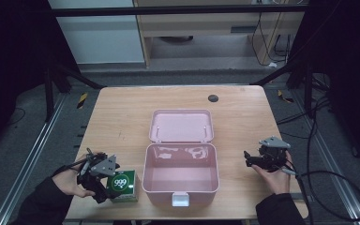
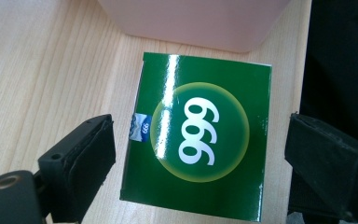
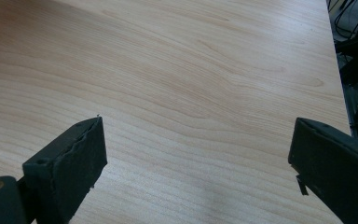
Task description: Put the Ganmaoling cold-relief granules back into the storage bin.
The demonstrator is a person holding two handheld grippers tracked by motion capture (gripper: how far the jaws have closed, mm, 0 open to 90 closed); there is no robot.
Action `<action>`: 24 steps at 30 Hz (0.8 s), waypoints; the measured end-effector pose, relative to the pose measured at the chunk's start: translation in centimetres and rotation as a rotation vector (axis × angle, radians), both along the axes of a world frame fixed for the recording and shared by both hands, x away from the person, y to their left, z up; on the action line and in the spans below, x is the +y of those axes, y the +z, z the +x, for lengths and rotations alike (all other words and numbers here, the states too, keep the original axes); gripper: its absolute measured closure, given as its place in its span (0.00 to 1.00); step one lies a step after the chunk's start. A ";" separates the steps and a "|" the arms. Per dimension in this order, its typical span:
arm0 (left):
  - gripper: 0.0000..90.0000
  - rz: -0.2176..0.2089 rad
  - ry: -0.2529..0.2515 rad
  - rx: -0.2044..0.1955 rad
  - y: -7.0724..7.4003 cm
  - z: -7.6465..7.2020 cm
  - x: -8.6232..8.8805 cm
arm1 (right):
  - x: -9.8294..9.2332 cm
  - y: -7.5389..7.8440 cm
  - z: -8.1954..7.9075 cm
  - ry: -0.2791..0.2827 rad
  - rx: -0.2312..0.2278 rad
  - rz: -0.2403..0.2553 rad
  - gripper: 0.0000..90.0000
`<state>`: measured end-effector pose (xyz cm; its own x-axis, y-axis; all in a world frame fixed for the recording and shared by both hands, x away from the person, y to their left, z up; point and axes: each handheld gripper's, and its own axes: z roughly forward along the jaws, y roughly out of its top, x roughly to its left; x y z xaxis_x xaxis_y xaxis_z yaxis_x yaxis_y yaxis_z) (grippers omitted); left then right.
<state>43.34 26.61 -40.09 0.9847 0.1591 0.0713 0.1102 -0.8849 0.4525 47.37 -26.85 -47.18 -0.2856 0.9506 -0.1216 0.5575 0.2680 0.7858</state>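
High view: a pink plastic box (image 1: pixel 180 176) sits open at the middle of the wooden table (image 1: pixel 122 112), its lid (image 1: pixel 181 125) folded back flat on the far side. Just left of this box, at its near left corner, lies a green carton printed "999" (image 1: pixel 123 184) — close beside the box wall, flat on the table. The left gripper (image 1: pixel 104 183) hangs over the carton from the left of the box. Its own view shows the carton (image 2: pixel 198 135) between the two black jaws, with a gap of bare wood on one side and dark gap on the other, so the pads stand off it — released, nothing clamped. The right gripper (image 1: pixel 247 158) sits to the right of the box, apart from it, jaws spread wide over bare table (image 3: pixel 191 93) and gripping nothing.
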 end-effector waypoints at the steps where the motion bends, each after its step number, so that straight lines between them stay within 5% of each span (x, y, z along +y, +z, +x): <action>1: 0.08 0.002 0.000 0.002 -0.1 0.0 -0.1 | 0.0 0.0 0.0 0.000 0.000 0.001 0.05; 24: 0.07 0.054 -0.013 0.048 -2.7 1.0 -1.1 | 0.2 -0.3 0.2 0.017 0.028 -0.003 0.04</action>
<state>44.39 25.50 -42.77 0.9891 0.1437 0.0317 0.1193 -0.9093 0.3988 47.52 -26.64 -47.43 -0.3046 0.9454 -0.1159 0.5747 0.2795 0.7692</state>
